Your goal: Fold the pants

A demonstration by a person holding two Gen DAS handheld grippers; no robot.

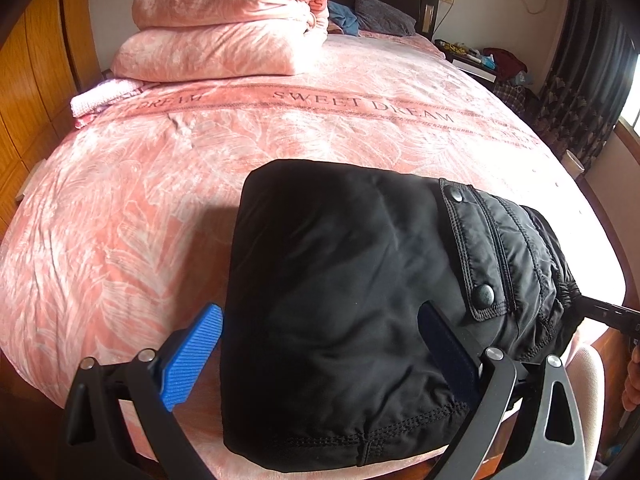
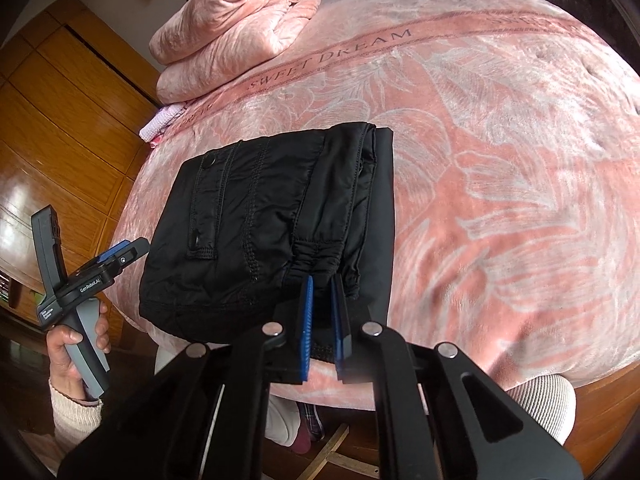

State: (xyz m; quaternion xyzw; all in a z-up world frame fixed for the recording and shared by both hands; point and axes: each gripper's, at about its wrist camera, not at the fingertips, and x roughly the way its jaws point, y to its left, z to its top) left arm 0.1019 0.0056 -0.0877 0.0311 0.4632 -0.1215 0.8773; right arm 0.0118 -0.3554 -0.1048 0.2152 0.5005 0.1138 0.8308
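Left wrist view: the left gripper (image 1: 320, 340) is spread wide, gripping nothing; its right finger rests over the folded black pants (image 1: 360, 300) lying at the near edge of the pink bed (image 1: 120, 208).

Right wrist view: the right gripper (image 2: 322, 328) has its blue pads (image 2: 306, 332) nearly together at the pants' (image 2: 260, 220) gathered waistband; whether cloth is pinched cannot be determined.

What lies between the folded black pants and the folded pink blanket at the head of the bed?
Only bare pink bedspread with its SWEET DREAM band separates the black pants from the pink blanket, shown in both wrist views.
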